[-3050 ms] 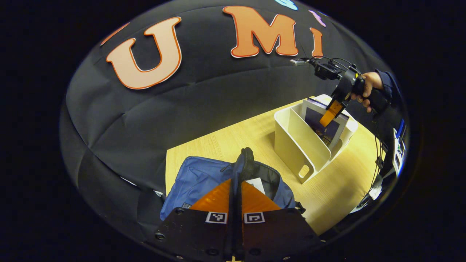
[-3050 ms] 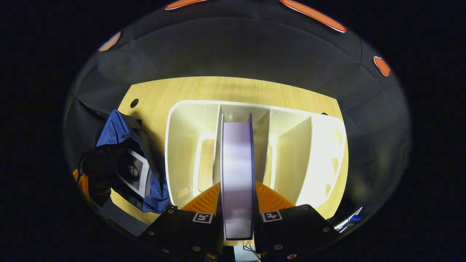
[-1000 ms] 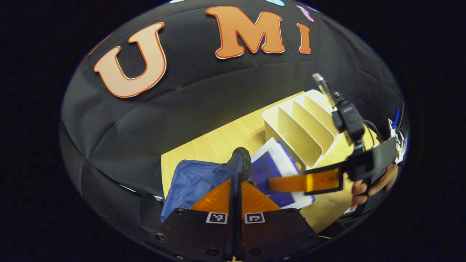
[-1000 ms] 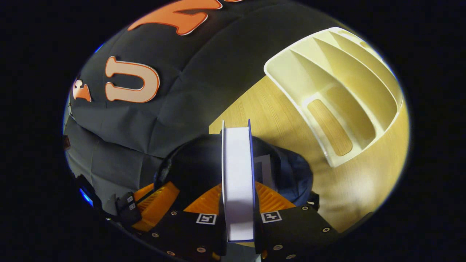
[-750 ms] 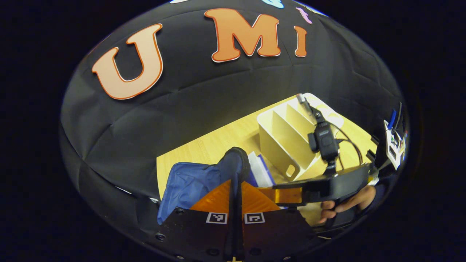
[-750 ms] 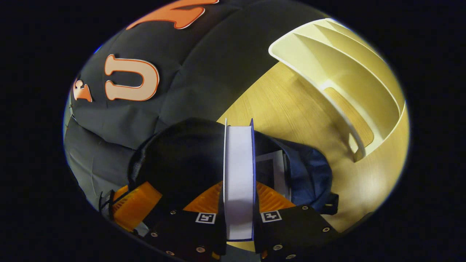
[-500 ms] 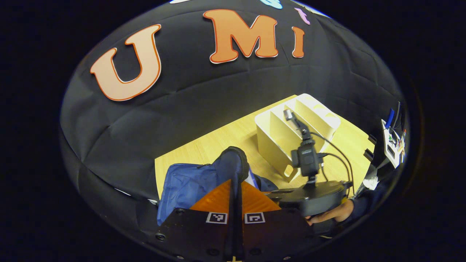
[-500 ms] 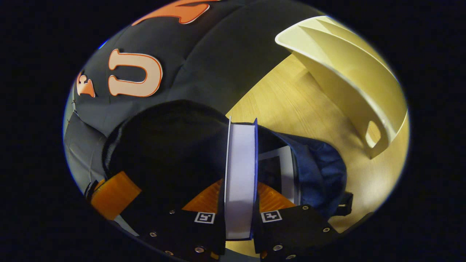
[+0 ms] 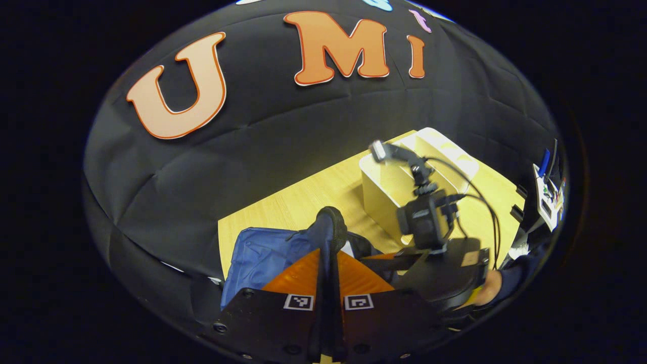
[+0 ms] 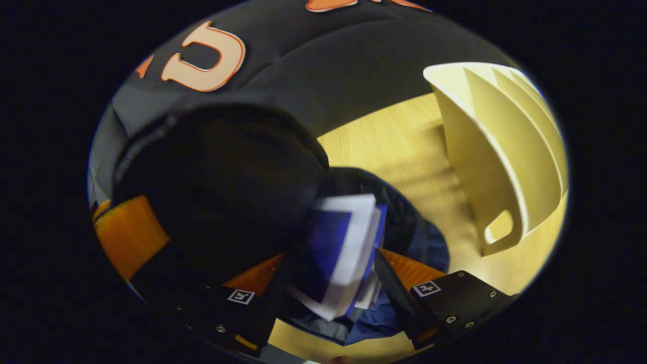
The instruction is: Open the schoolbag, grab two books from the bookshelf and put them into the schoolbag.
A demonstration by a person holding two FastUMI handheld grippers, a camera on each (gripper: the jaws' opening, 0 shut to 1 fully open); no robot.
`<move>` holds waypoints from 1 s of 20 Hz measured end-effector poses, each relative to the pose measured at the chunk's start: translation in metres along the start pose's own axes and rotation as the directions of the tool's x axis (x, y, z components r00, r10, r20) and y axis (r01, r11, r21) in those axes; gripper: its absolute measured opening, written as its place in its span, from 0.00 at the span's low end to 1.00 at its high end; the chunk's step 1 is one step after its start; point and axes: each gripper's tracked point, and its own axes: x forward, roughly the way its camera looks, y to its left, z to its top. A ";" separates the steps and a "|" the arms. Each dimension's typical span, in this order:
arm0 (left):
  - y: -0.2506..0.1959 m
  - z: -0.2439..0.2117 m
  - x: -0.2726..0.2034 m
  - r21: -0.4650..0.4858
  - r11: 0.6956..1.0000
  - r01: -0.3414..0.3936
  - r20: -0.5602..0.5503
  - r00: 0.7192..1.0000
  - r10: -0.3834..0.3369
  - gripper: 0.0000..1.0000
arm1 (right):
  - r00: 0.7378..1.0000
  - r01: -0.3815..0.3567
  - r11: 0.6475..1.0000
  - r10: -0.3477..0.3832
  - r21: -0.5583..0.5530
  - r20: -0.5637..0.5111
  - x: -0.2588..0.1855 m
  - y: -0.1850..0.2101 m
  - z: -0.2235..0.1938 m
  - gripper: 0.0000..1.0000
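The blue schoolbag (image 9: 263,253) lies on the wooden table (image 9: 283,207). My left gripper (image 9: 328,253) is shut on the rim of its black flap (image 9: 331,227) and holds it up. In the right gripper view the flap's dark inside (image 10: 217,177) arches over the bag's mouth. A blue-covered book (image 10: 343,253) with white pages lies tilted inside that mouth. My right gripper (image 10: 328,273) is open, one finger on each side of the book and neither pressing on it. The left gripper view has the right gripper (image 9: 384,260) reaching into the bag.
The cream bookshelf (image 10: 500,151) stands with bare slots on the table to the right of the bag, also seen as the bookshelf (image 9: 384,182) behind the right gripper's camera mount (image 9: 424,222). A hand (image 9: 488,293) holds that gripper. The black cloth wall hangs behind.
The right gripper carried the book from the bookshelf to the bag, pushed it in and opened; the book now leans free inside. The left gripper kept the flap raised.
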 end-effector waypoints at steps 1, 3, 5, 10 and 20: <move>-0.004 -0.001 0.001 -0.001 1.000 0.007 0.003 1.000 -0.007 0.09 | 0.999 0.031 0.999 -0.030 -0.030 0.026 -0.006 -0.011 0.013 0.97; -0.010 -0.003 0.005 -0.003 1.000 0.012 0.008 1.000 -0.012 0.11 | 0.992 0.089 0.993 -0.082 -0.082 0.092 -0.039 -0.036 0.038 0.97; -0.020 0.000 0.006 0.004 1.000 0.022 0.032 0.999 -0.022 0.17 | 0.975 0.155 0.980 -0.131 -0.125 0.181 -0.074 -0.060 0.069 0.97; -0.058 0.013 0.008 -0.014 0.999 0.046 0.097 0.994 -0.045 0.55 | 0.907 0.306 0.940 -0.242 -0.147 0.344 -0.160 -0.124 0.124 0.97; -0.145 0.074 -0.014 -0.214 0.975 -0.055 0.226 0.969 0.104 0.98 | 0.862 0.342 0.899 -0.184 -0.274 0.472 -0.263 -0.192 0.163 0.97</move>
